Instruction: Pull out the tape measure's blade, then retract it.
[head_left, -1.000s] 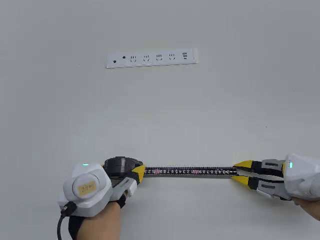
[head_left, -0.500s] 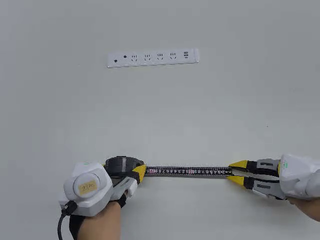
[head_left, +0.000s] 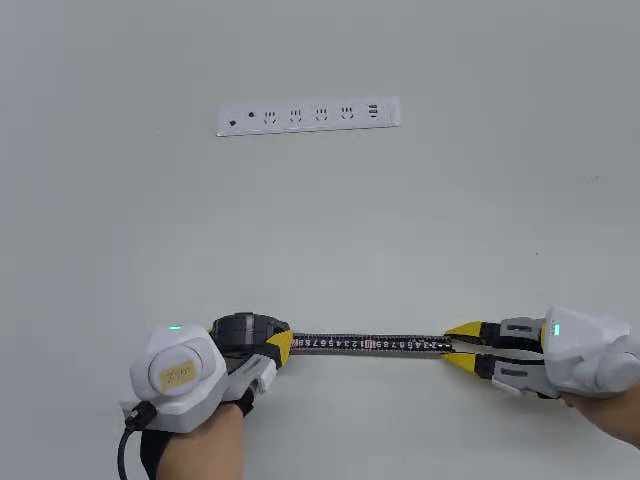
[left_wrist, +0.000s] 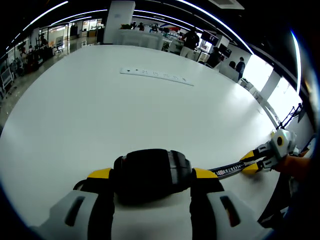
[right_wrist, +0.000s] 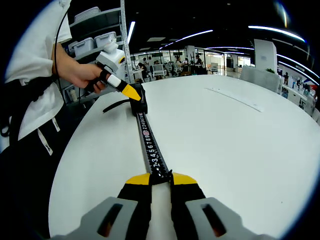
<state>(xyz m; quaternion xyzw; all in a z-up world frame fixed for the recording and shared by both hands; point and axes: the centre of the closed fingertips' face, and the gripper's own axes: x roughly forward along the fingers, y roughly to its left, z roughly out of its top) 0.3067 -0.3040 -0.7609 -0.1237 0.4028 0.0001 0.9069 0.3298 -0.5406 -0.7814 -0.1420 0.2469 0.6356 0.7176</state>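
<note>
Blade (head_left: 370, 344) tip hidden between right gripper (head_left: 447, 344) fingers (head_left: 463, 329).

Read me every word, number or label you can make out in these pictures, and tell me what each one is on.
"2 3 4 5 6 7 8 9": white digits on the blade of the tape measure, just ahead of the right tongs.
Other blade digits, head view: too small to read reliably.
Yellow sticker behind the left tongs: handwriting, too blurred to read.
Power strip: no legible marking.
</note>
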